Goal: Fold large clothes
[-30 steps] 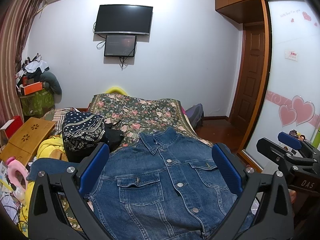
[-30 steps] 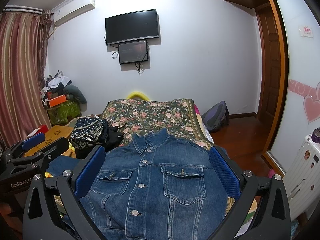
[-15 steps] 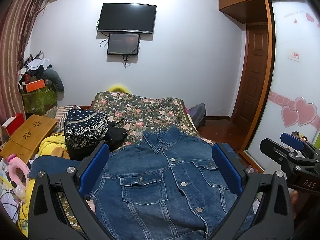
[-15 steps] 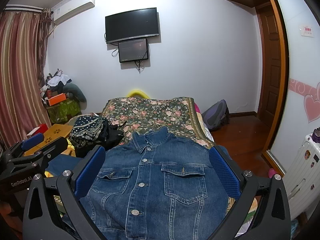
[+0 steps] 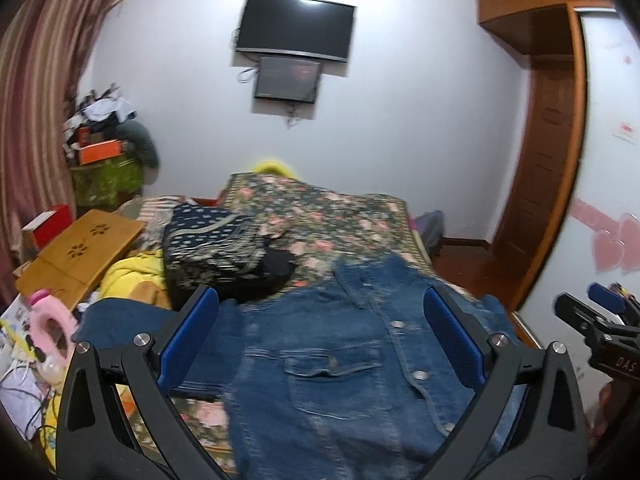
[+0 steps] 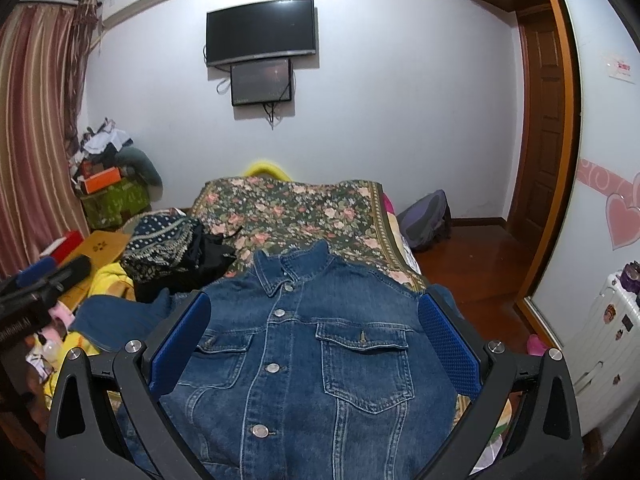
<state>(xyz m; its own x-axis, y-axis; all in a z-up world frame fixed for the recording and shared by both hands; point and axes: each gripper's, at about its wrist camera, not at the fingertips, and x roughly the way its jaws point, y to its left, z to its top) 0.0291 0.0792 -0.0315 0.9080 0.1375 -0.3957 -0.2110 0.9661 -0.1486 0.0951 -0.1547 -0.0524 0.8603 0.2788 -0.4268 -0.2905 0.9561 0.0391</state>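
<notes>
Left view swung leftward – denim jacket (image 6: pixel 304 364) flat, buttoned, both hand-held grippers (image 5: pixel 320 336) (image 6: pixel 314 340) wide apart, empty

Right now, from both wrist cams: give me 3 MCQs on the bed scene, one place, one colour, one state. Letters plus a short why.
1. Where does the denim jacket lie?
A. on the floral bedspread
B. on the floor by the door
C. on the wooden folding table

2. What colour are the pads of the right gripper?
A. red
B. blue
C. yellow

3. How do the jaws of the left gripper stand?
A. shut on the collar
B. shut on a sleeve
C. open, holding nothing

Key: 1 A, the jacket is spread front up, collar toward the far wall, on the bedspread. 2 B, both pads show blue. 3 C, the jaws stand wide apart, the jacket visible between them.
</notes>
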